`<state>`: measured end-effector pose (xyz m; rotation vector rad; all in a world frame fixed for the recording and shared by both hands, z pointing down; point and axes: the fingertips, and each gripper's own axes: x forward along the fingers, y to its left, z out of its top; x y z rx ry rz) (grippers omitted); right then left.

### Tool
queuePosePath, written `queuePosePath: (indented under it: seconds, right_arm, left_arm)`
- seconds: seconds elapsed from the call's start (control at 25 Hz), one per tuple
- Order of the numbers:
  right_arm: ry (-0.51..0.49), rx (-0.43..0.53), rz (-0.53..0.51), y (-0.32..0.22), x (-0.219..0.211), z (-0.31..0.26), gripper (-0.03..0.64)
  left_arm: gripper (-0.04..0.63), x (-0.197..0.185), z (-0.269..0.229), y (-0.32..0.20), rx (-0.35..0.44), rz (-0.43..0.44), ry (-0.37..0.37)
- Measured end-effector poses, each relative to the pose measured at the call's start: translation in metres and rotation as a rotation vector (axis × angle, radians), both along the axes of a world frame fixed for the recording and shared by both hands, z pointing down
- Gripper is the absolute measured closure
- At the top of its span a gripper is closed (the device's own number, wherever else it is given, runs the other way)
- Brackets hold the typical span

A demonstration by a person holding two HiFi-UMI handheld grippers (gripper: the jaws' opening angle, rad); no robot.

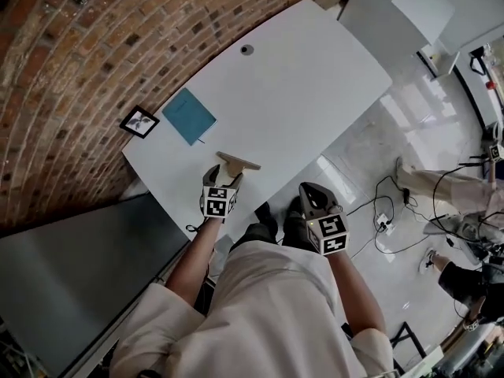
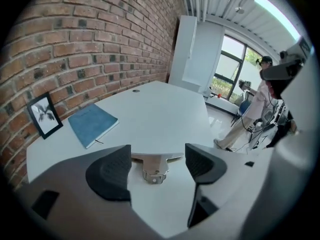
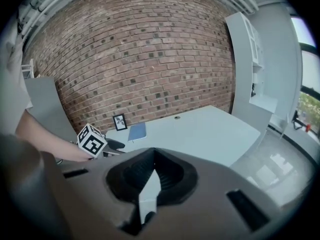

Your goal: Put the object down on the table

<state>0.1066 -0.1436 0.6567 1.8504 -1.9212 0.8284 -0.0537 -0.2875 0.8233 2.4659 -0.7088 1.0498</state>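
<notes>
A flat T-shaped metal tool [image 1: 237, 161] with a wide blade lies on the white table [image 1: 299, 69] near its front edge. My left gripper [image 1: 224, 176] is right behind it, jaws open. In the left gripper view the tool [image 2: 156, 165] rests on the table between the two black pads [image 2: 111, 173]; its blade's left end runs behind the left pad and its right end stands clear of the right pad. My right gripper [image 1: 312, 193] hangs off the table's edge, above the person's legs. Its jaws [image 3: 151, 184] are shut with nothing between them.
A blue notebook [image 1: 189, 115] and a small framed picture [image 1: 139, 121] lie farther back by the brick wall [image 1: 87, 46]. A cable hole [image 1: 246, 50] sits at the table's far end. Another person's legs [image 1: 441, 186] and cables [image 1: 386, 211] are on the floor at right.
</notes>
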Motion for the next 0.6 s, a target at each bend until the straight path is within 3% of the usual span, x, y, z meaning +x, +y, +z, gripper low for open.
queuePosePath:
  seconds: [0.32, 0.6]
  right_arm:
    - [0.013, 0.044, -0.113, -0.018, -0.003, -0.029, 0.614]
    - [-0.011, 0.068, -0.228, -0.026, -0.003, -0.044, 0.614]
  left_arm:
    - [0.335, -0.019, -0.058, -0.004, 0.07, -0.103, 0.051]
    - [0.357, -0.033, -0.112, 0.012, 0.115, -0.221, 0.107]
